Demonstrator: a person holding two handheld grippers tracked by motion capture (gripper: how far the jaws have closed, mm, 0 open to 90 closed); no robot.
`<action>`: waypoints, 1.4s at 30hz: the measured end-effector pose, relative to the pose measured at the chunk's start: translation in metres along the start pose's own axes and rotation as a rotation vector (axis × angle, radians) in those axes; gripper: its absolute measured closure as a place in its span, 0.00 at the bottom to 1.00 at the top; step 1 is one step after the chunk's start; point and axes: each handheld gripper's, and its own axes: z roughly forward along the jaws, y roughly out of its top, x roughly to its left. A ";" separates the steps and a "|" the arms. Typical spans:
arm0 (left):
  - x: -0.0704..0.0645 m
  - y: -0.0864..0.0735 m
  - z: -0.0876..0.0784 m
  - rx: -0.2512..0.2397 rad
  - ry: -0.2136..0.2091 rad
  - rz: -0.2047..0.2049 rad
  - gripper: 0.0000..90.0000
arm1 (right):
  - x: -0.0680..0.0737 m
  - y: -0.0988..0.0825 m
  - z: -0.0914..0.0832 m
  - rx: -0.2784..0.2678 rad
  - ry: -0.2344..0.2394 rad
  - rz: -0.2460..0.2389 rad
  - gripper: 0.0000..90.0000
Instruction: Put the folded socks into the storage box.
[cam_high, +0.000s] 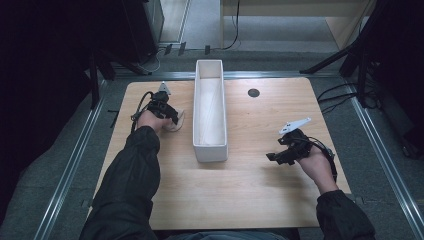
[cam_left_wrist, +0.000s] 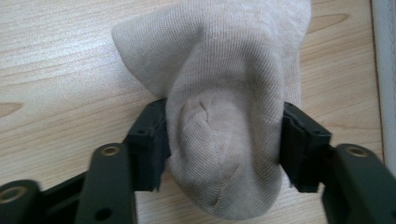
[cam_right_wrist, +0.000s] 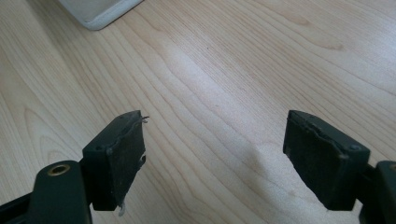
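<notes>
Left tool (cam_left_wrist: 224, 144) pinches the beige sock (cam_left_wrist: 219, 93) (on the table (cam_high: 240, 190)); right tool (cam_right_wrist: 215, 158) gapes wide.

A lab-like recording space is suggested: a bare wooden table (cam_high: 235, 190) is framed by metal rails (cam_high: 70, 165), with cables (cam_high: 340, 97) trailing over grey carpet.
</notes>
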 end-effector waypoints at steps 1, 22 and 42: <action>0.000 0.000 0.000 -0.003 -0.002 0.001 0.49 | 0.000 0.000 0.000 -0.001 0.000 -0.002 0.23; 0.002 0.001 -0.006 0.054 -0.040 -0.077 0.73 | -0.001 0.001 -0.001 -0.018 0.008 0.004 0.23; -0.004 -0.014 -0.051 0.058 -0.068 -0.133 0.72 | 0.000 0.009 0.005 -0.007 0.018 -0.014 0.23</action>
